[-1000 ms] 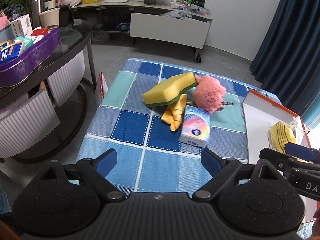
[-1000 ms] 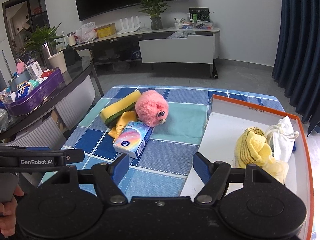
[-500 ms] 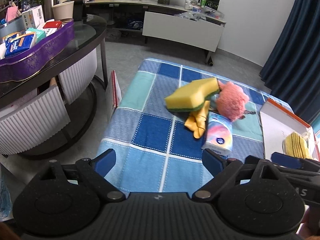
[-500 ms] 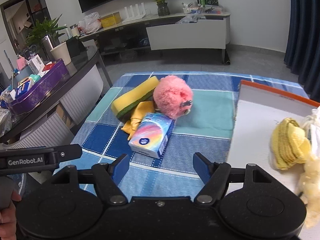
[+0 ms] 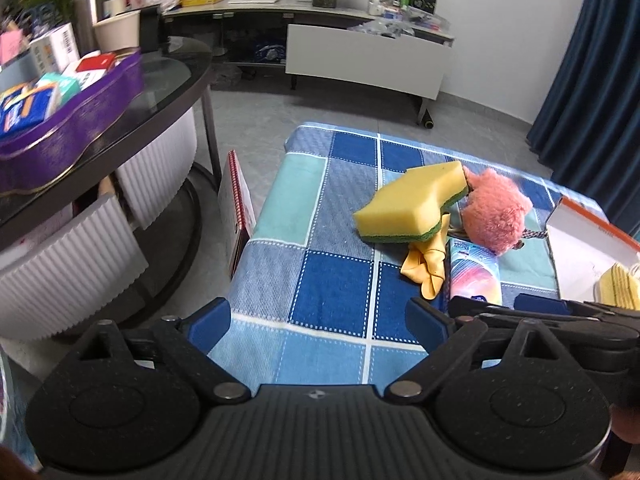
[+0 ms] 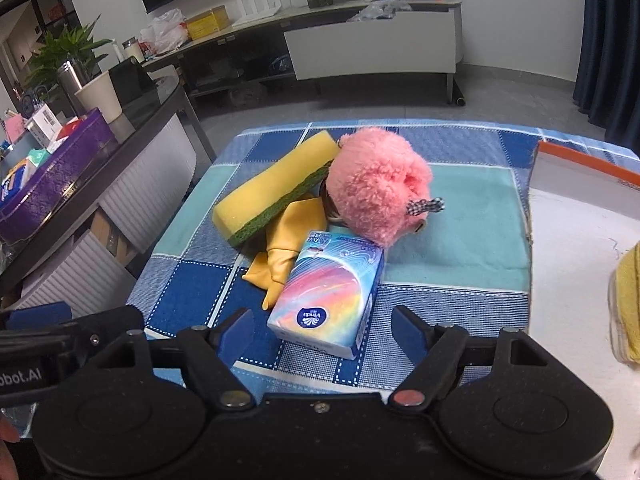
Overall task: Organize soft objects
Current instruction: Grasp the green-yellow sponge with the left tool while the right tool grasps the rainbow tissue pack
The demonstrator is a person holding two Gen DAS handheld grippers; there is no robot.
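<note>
On the blue checked cloth (image 6: 460, 236) lie a yellow-green sponge (image 6: 276, 188), a pink plush ball (image 6: 378, 188), a yellow rubber glove (image 6: 288, 248) and a rainbow tissue pack (image 6: 330, 296). My right gripper (image 6: 322, 328) hovers just in front of the tissue pack, its jaws opening wide, the pack's near end between the fingertips but untouched. My left gripper (image 5: 320, 320) stands open over bare cloth at the left, empty. The same sponge (image 5: 412, 204), plush (image 5: 496, 212) and glove (image 5: 428, 264) show ahead of it. An orange-rimmed white box (image 6: 584, 168) at the right holds a yellow cloth (image 6: 630, 296).
A round dark glass table (image 5: 132, 120) with a purple tray (image 5: 72, 120) of packets stands at the left. A red-edged board (image 5: 236, 208) leans by the cloth's left side. A white TV bench (image 5: 360, 56) lines the far wall; dark blue curtains (image 5: 592, 80) hang at the right.
The right gripper has come down and forward toward the tissue pack, which now sits close between its fingers, spread wider. The left gripper has drifted left, so the objects sit further right.
</note>
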